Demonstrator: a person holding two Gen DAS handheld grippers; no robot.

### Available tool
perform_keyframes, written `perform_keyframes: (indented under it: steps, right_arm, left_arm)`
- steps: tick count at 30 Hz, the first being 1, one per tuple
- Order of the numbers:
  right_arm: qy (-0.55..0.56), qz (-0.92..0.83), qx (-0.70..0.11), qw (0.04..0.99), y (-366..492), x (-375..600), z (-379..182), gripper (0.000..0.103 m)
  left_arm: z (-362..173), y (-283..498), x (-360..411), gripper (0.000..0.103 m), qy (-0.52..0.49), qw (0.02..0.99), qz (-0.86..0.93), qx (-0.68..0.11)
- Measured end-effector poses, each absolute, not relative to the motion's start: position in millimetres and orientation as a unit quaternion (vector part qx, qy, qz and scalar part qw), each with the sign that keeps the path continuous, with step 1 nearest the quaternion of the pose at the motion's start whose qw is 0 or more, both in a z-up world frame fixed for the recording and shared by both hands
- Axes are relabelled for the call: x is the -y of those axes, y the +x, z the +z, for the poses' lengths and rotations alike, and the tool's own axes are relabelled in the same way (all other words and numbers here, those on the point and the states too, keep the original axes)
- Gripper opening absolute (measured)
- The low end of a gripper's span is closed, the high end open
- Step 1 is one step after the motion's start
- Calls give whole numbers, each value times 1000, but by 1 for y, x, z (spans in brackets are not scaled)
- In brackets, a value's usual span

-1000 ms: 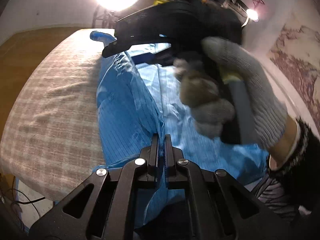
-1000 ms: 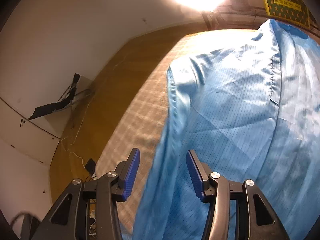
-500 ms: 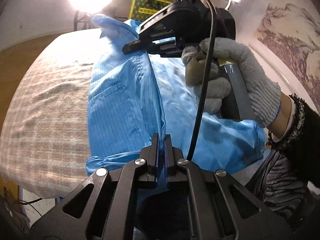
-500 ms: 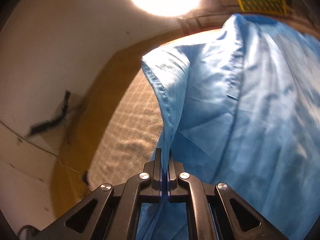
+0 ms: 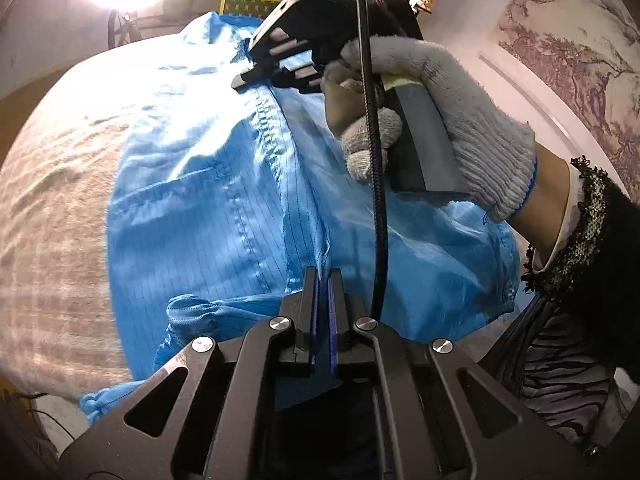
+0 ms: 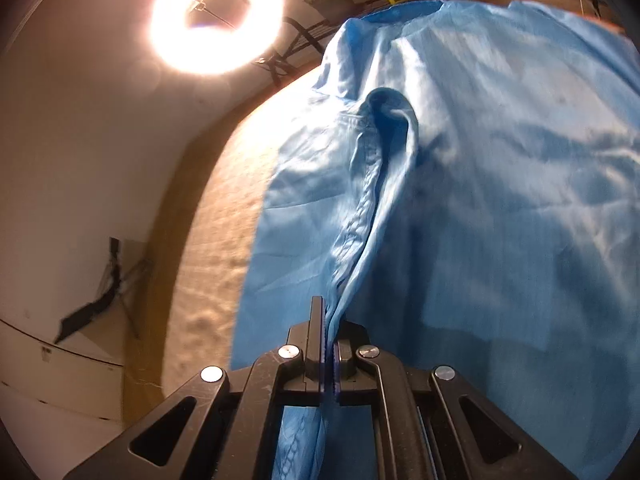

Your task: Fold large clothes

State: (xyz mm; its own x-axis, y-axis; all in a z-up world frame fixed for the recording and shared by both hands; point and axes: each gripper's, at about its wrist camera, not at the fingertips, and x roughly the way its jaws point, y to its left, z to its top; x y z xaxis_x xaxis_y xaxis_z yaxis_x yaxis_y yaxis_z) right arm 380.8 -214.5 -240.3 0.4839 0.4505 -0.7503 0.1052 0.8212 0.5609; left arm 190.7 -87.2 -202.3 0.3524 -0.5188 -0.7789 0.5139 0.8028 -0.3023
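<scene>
A large blue striped garment (image 5: 208, 200) lies spread over a checked beige bed cover (image 5: 52, 216). My left gripper (image 5: 323, 280) is shut on a fold of the blue cloth near its lower edge. Farther up the same seam, my right gripper (image 5: 246, 80) also pinches the garment, held by a person's grey-gloved hand (image 5: 460, 112). In the right wrist view the right gripper (image 6: 327, 320) is shut on a stitched ridge of the blue garment (image 6: 480, 200), which rises in a crease towards the far end.
A black cable (image 5: 376, 160) hangs from the right gripper across the garment. A bright ring lamp (image 6: 218, 16) glares at the far side. Wooden floor (image 6: 192, 184) borders the bed cover (image 6: 208, 280), with a dark stand (image 6: 100, 304) by the white wall.
The right gripper's jaws closed on the garment's edge, then pulled it up into a ridge. Both grippers shifted across the bed with the cloth, and more garment now lies flat on the left.
</scene>
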Motion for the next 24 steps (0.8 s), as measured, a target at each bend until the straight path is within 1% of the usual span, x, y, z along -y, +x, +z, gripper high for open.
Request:
perform_keyframes:
  steps: [2,4,5,6,7,8,9,10,11,12,17,22,23,24]
  right_arm:
    - [271,112,-498,816,381,214,-242,0]
    - [256,116,-503,818,380,214,-239,11]
    - [246,115,-503,821,376,216,-239,17]
    - [235,113,-499,826,372,218,-235,33]
    - [224,107,-496,832,368,220,-231,41]
    - [218,103,-494,836,364,225,-228,42]
    - [217,108,-492,836,358,229,-225,42]
    - [217,113,-491,836,351,232,-223,43]
    - [216,116,-492,835,344,234,-220,44]
    - [212,122,-493,835,334,234,-217,44]
    - [192,152,-489,837,290,222,-198,45]
    - [167,213,-476,836,237,189,-179,45]
    - [165,220,-477,835,227,183,-179,45]
    - [164,224,-477,834,217,176,-180,46]
  left_arm:
    - [-202,190,87,2,2,816,-323,-478]
    - [-199,186,86,2,5,813,-326,-482]
    - [-197,184,80,3,2,810,-331,-484]
    - [-195,179,75,4,-5,808,-338,-483]
    - [-192,176,67,5,-14,805,-348,-481]
    - [-189,170,58,10,-22,802,-356,-479]
    - [-185,163,47,17,-31,802,-362,-475]
    - [-182,155,35,22,-38,801,-369,-470]
    - [-180,151,28,31,-43,801,-373,-467]
    - [-176,143,18,33,-49,803,-375,-460]
    - [-159,122,-29,33,-87,825,-362,-425]
    - [-168,128,-88,33,-169,839,-304,-419]
    - [-171,133,-98,35,-185,838,-294,-421]
    - [-176,139,-109,41,-199,838,-284,-422]
